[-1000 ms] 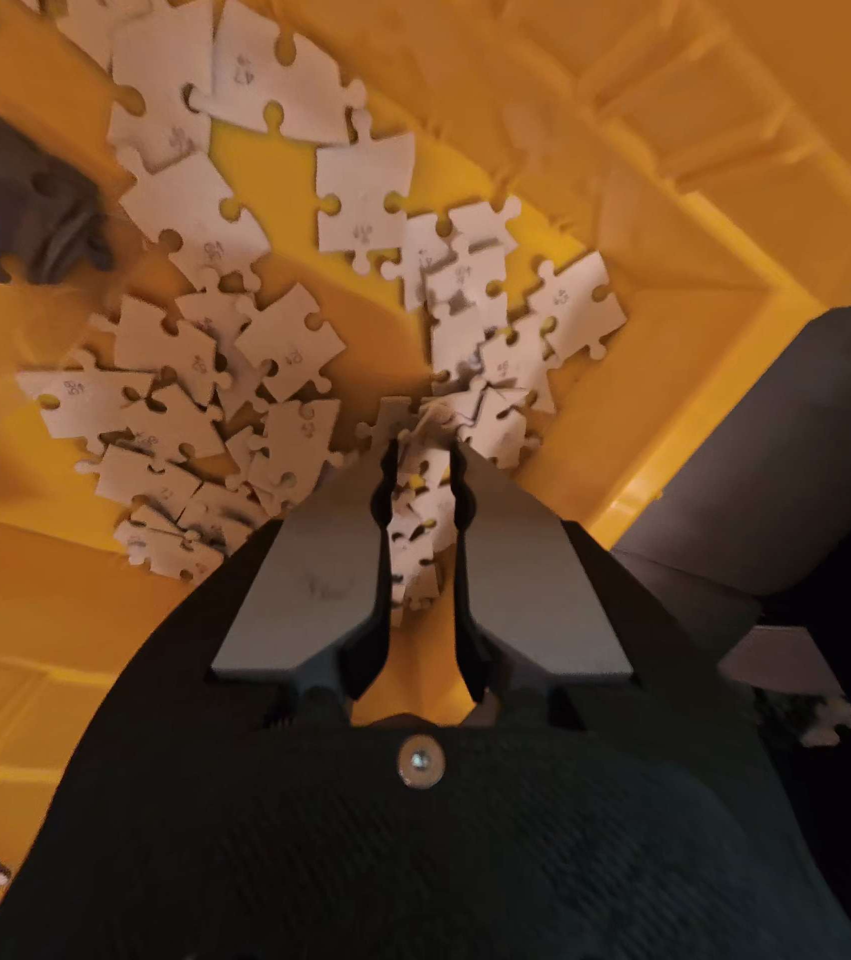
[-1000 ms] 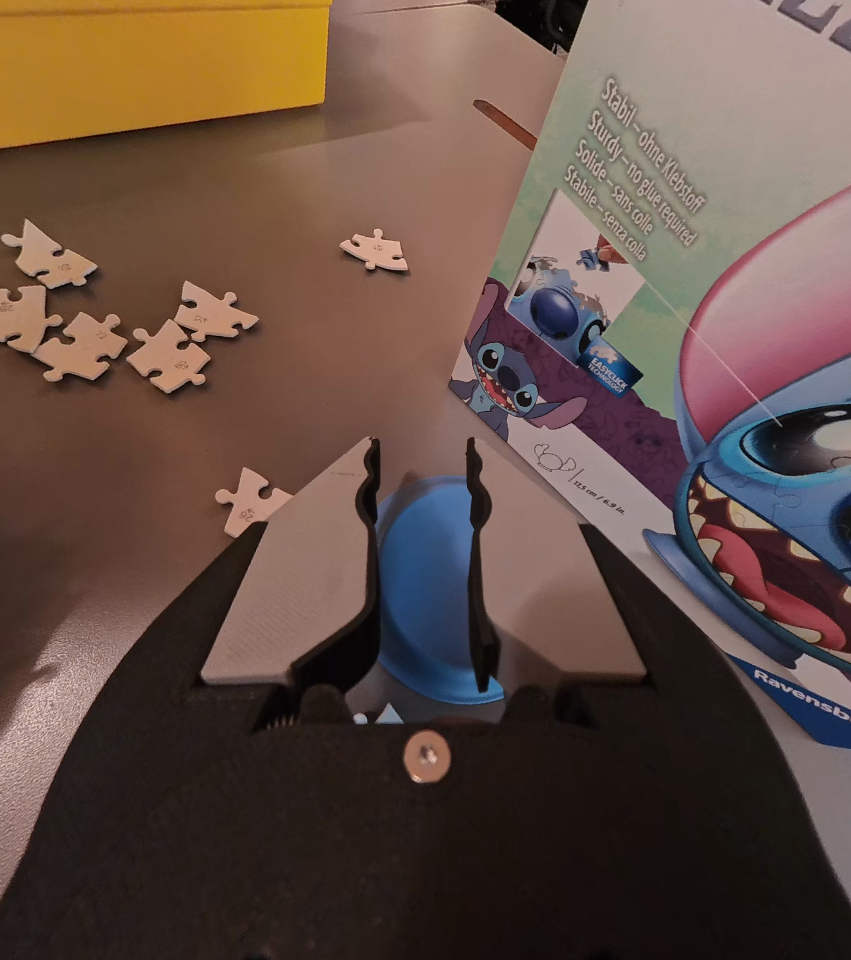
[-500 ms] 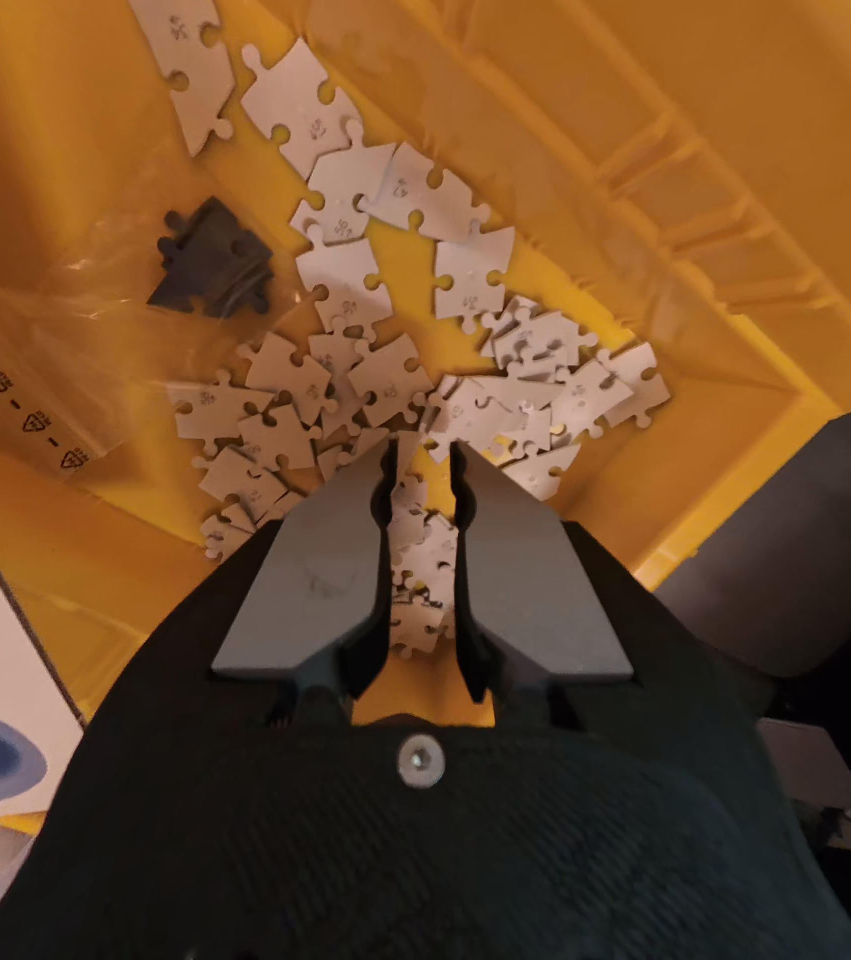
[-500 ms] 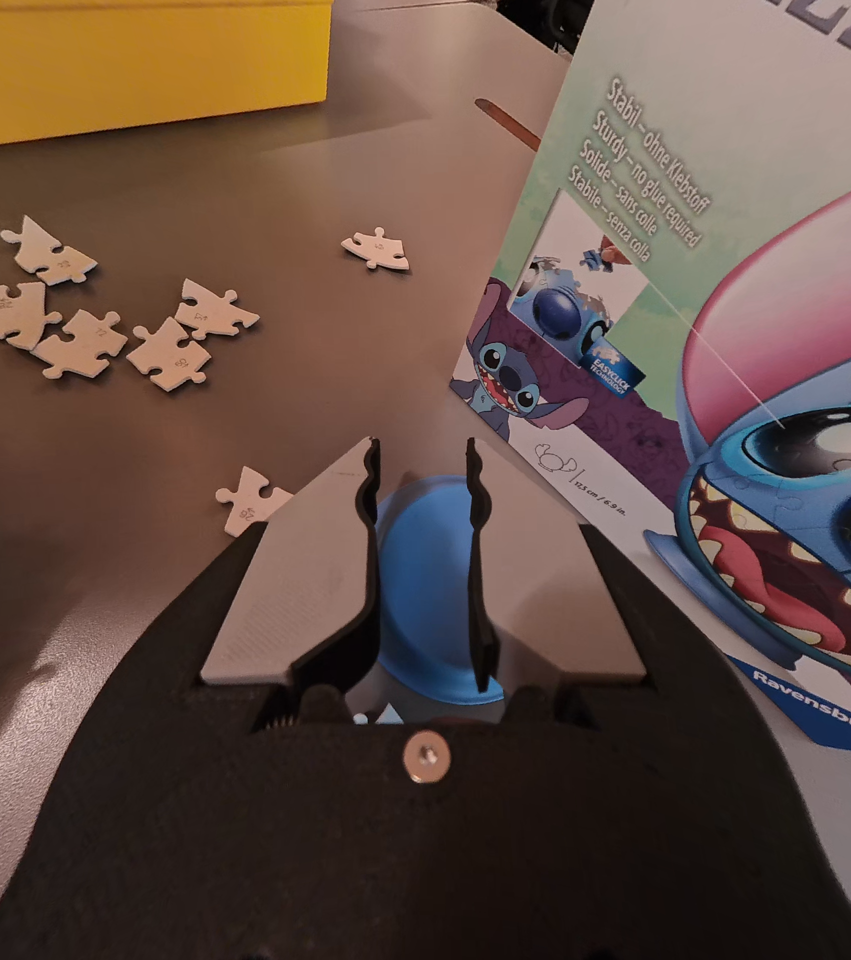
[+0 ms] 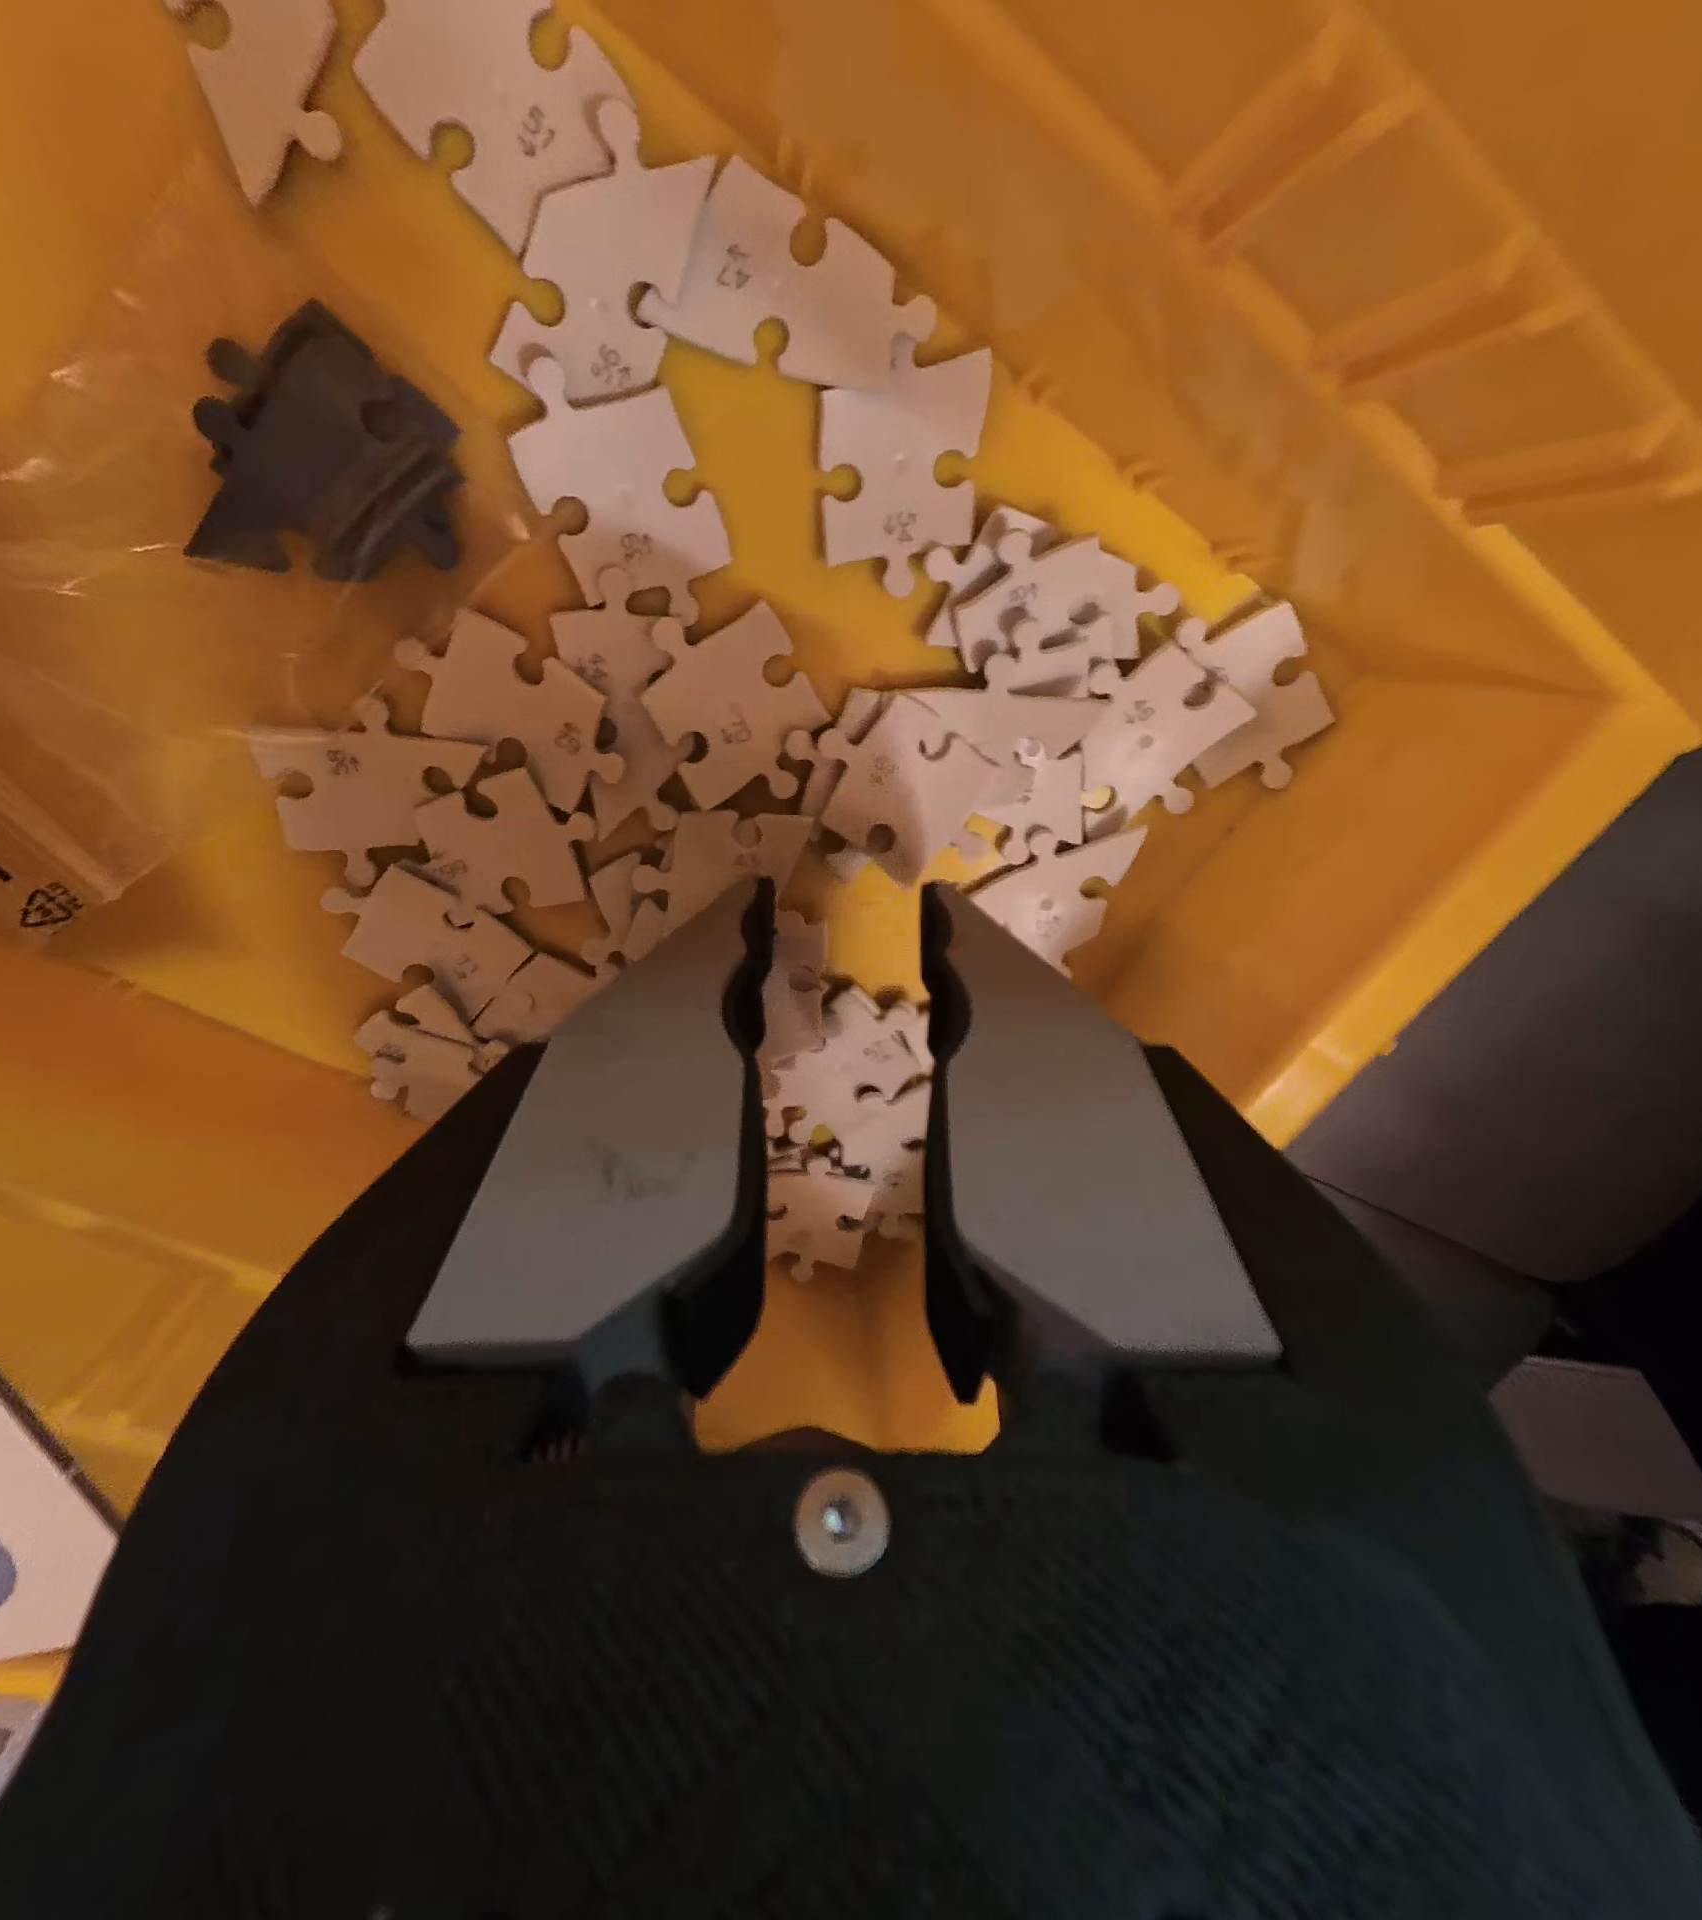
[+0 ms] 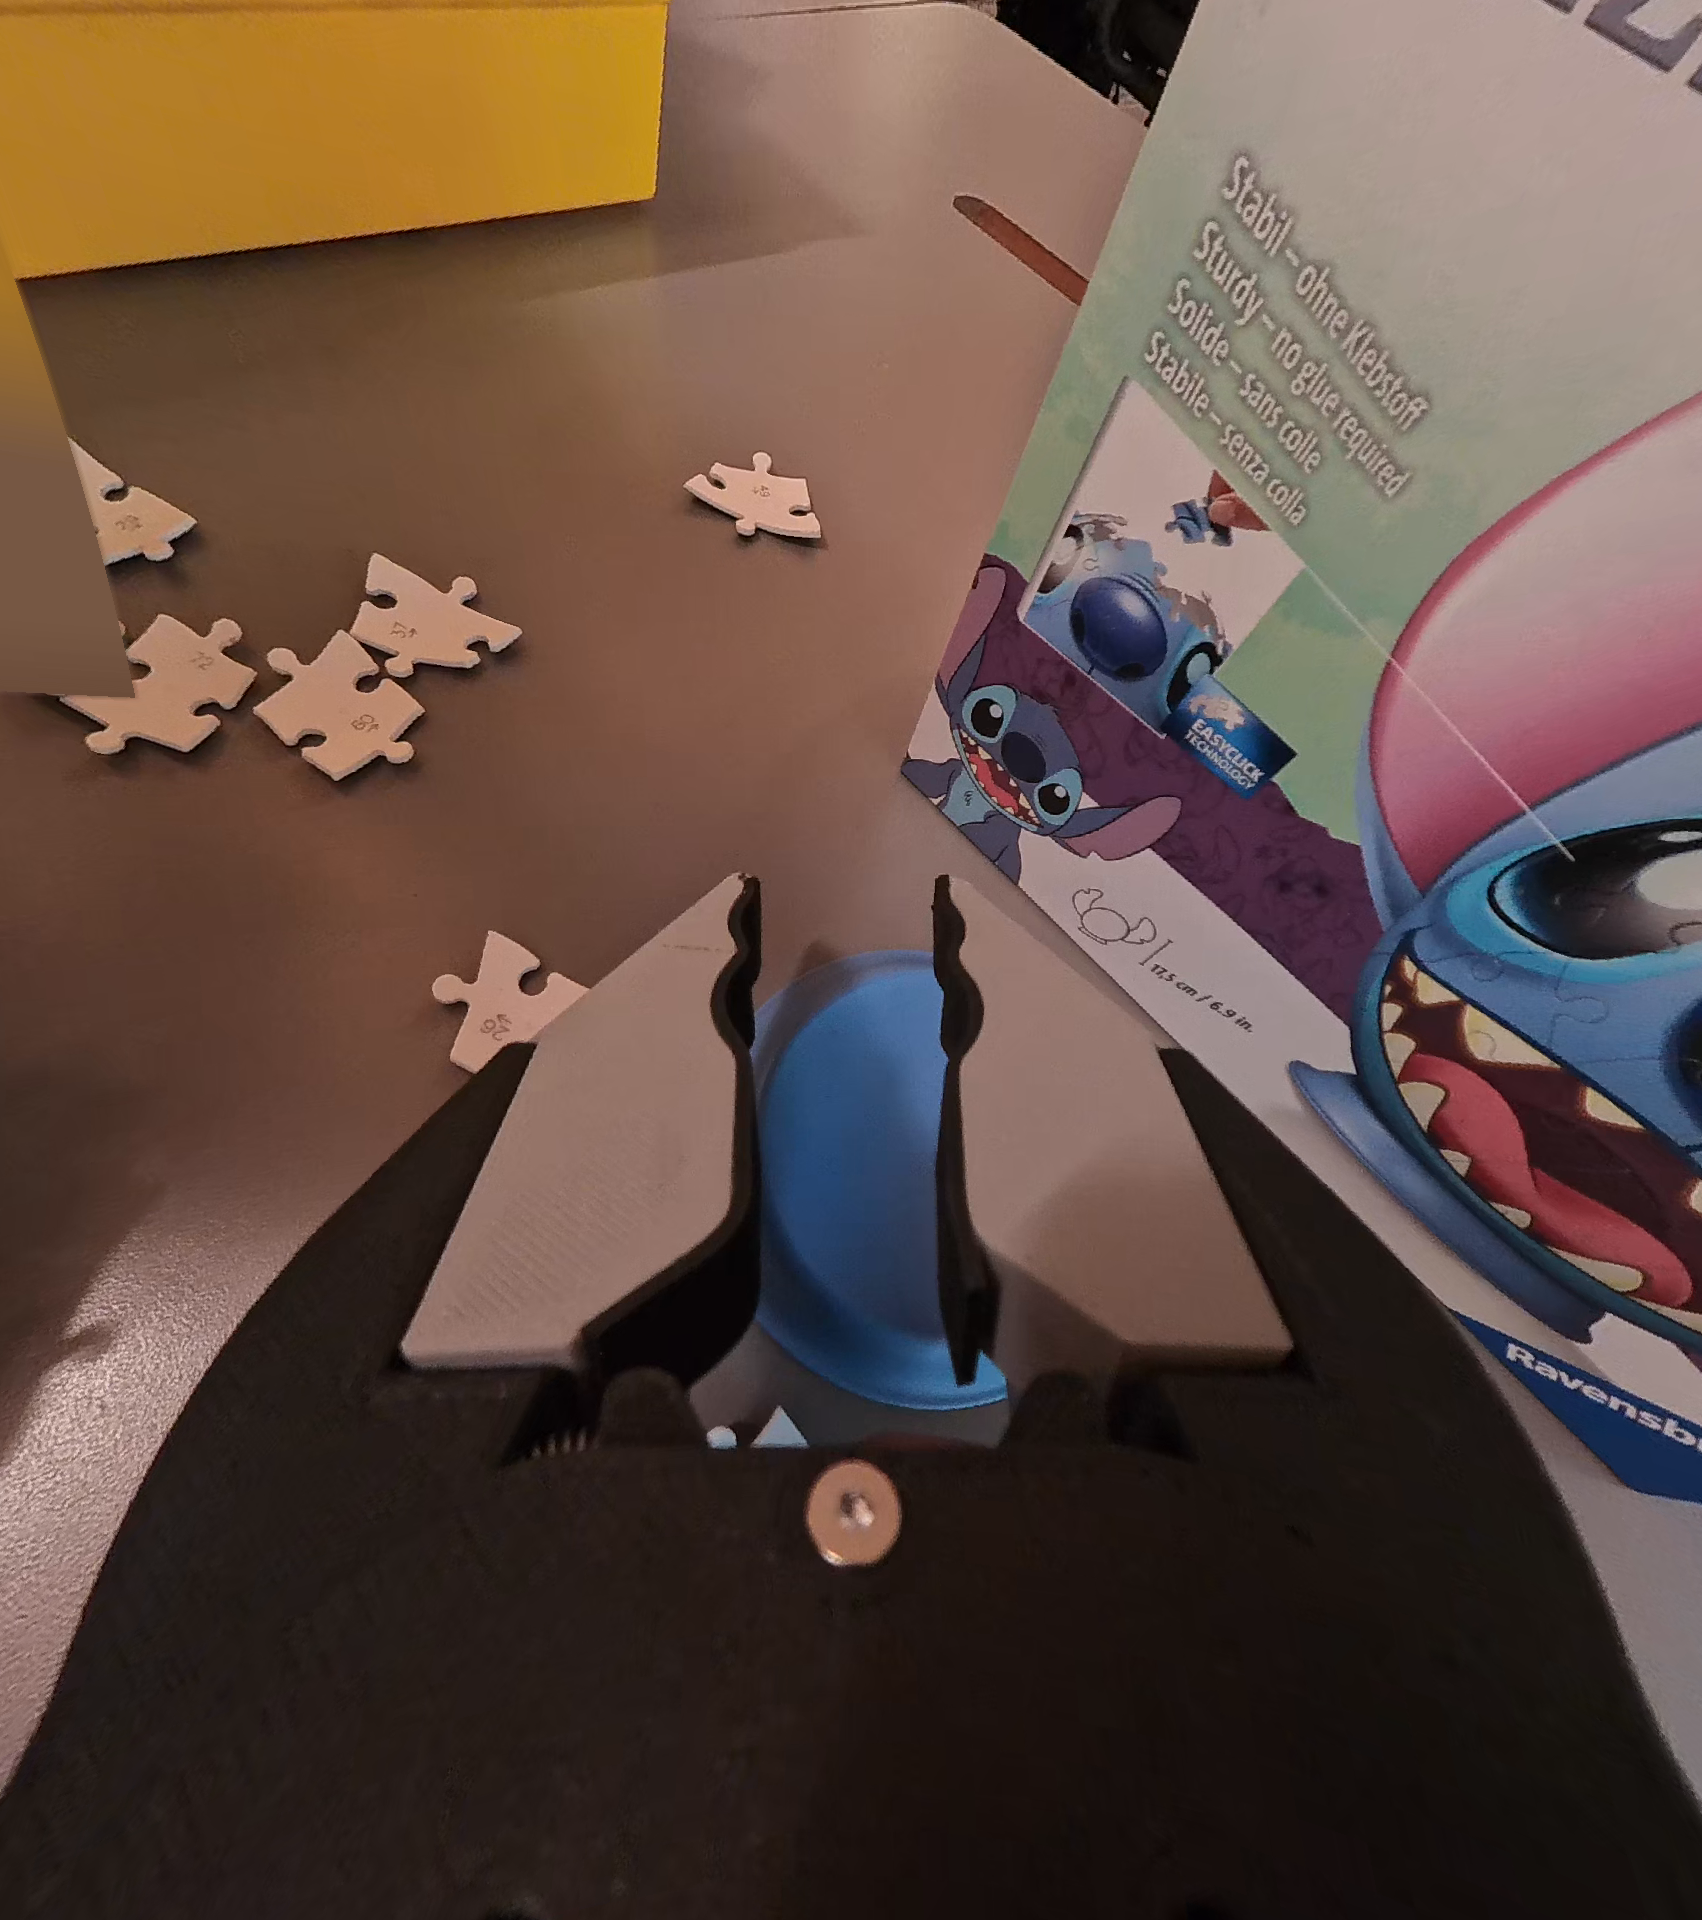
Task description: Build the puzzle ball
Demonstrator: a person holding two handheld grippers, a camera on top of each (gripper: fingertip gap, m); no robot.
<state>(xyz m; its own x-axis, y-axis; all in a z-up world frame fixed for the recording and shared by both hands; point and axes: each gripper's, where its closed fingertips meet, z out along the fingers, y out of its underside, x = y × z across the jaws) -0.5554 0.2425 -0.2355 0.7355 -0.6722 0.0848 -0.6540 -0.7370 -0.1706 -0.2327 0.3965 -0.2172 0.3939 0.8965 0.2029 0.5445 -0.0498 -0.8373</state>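
The left gripper [image 5: 845, 896] hangs over a heap of white puzzle pieces [image 5: 722, 686] lying blank side up in a yellow bin [image 5: 1190, 343], its jaws parted with nothing between them. A dark puzzle piece [image 5: 322, 457] sits apart at the heap's left, seemingly under a clear plastic bag [image 5: 26, 665], though the glare makes that hard to judge.

The right gripper [image 6: 845, 899] is released too, jaws apart over a blue dish-shaped stand [image 6: 852, 1174] on the grey bench [image 6: 566, 364]. Loose white pieces [image 6: 338, 696] lie scattered on the bench to its left. The puzzle box [image 6: 1449, 675] stands tilted just beside it on the right.
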